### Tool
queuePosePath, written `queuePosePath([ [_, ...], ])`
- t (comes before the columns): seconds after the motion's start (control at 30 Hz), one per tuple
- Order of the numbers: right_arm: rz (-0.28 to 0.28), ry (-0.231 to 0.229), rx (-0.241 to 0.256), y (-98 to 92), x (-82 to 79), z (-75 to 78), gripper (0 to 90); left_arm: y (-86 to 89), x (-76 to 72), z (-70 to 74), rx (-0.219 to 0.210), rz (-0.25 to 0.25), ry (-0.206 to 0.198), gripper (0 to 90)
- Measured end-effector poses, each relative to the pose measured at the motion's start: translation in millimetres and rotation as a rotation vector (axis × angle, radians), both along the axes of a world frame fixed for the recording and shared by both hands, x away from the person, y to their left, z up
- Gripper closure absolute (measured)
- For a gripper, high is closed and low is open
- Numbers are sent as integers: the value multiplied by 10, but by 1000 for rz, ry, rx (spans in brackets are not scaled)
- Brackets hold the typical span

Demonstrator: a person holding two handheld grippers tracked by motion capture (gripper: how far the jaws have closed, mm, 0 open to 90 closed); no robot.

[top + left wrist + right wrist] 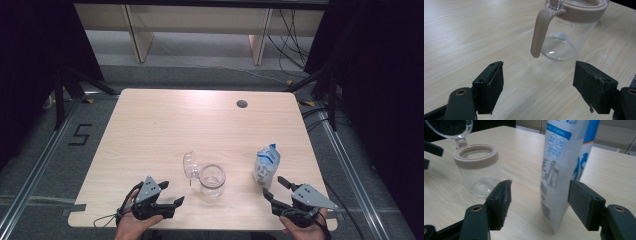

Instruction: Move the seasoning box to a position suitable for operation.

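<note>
Both sets of fingers are released. The right gripper (278,191) sits just near of the bag (266,165), standing right of the jar (212,181); a careless pinch could topple it.

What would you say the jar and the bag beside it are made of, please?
The jar looks like clear glass or hard plastic: the table shows through its glossy wall. Its collar and latch look like matte beige plastic or silicone. The bag seems to be glossy printed plastic film, creased and standing upright.
</note>
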State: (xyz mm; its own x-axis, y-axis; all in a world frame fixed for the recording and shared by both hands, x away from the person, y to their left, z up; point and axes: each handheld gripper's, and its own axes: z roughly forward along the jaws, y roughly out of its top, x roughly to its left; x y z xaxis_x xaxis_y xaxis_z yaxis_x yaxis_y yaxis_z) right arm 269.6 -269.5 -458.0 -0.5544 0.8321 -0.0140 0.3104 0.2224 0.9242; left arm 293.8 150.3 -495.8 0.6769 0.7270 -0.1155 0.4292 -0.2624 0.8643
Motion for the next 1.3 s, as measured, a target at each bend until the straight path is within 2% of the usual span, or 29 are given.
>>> queuePosePath([
  [0.07, -26, -11, -12, -23, 21, -7, 300, 3, 2, -1, 4, -2, 1, 241],
  [0.1, -28, 3, 4, -22, 38, -19, 291, -3, -2, 0, 3, 4, 5, 241],
  [0.2, -48, -6, -7, -50, 88, -42, 253, 1, -3, 2, 10, 0, 2, 241],
  [0.23, -51, 0, 5, -48, 97, -50, 246, 0, -2, 2, 11, 0, 2, 241],
  [0.3, -70, -10, -8, -53, 119, -57, 220, 0, -1, 1, 11, 0, 3, 241],
  [0.33, -92, 17, 7, -37, 111, -59, 209, 0, -1, 1, 13, -1, 3, 241],
  [0.37, -73, -20, -19, -56, 154, -69, 202, 1, -2, 1, 13, -1, 3, 240],
  [0.4, -68, -1, -6, -45, 158, -74, 197, 1, -2, 1, 12, 0, 2, 240],
  [0.47, -94, 15, 2, -28, 161, -88, 184, -3, -2, -2, 7, 3, 2, 241],
  [0.5, -75, -7, 7, -37, 201, -107, 181, -1, -2, -2, 8, 2, 2, 241],
  [0.53, -82, 0, -9, -38, 204, -106, 180, -3, -3, -4, 3, 3, 4, 241],
  [0.57, -98, 14, 3, -22, 203, -117, 180, -1, -3, -2, 5, 5, 2, 241],
  [0.63, -84, -2, -4, -33, 246, -130, 173, 5, -5, 0, 8, 6, 9, 241],
  [0.7, -98, 23, 7, -7, 245, -141, 170, -5, -5, -2, -3, 12, 11, 241],
  [0.73, -78, -10, -14, -22, 274, -146, 170, -3, -3, -1, 2, 9, 6, 240],
  [0.77, -72, 10, 8, -7, 273, -147, 169, -2, -3, -1, 5, 3, 1, 241],
  [0.83, -77, -4, 6, -8, 287, -153, 163, -7, -6, -4, -3, 10, 10, 240],
  [0.87, -87, -21, -11, -19, 295, -151, 162, 1, 0, 0, 7, 4, 2, 241],
  [0.9, -84, -6, 0, -15, 297, -154, 161, -4, -4, -3, -3, 12, 11, 241],
  [0.93, -75, 10, 15, -10, 301, -155, 160, 7, -2, 1, 11, 8, 11, 240],
  [0.97, -84, 3, 8, -11, 304, -158, 159, -4, -4, -2, -3, 14, 11, 241],
  [1.0, -96, 8, 22, 6, 301, -170, 159, -5, -4, -1, -4, 14, 11, 241],
  [1.03, -75, 5, 1, -13, 322, -164, 159, -7, -3, -1, -6, 15, 11, 241],
  [1.07, -84, -22, -1, -6, 339, -177, 158, -1, 0, 2, 3, 11, 11, 241],
  [1.1, -76, 8, 19, 7, 337, -178, 158, -4, 0, 2, 2, 12, 11, 241],
  [1.17, -80, -8, 6, 14, 348, -179, 158, 1, 9, 4, 9, 2, 2, 241],
  [1.27, -72, -9, 13, 25, 386, -197, 158, 0, 15, 5, 3, 2, 4, 241],
  [1.3, -87, 2, 14, 36, 378, -197, 158, -7, 13, 1, -9, 10, 13, 240],
])
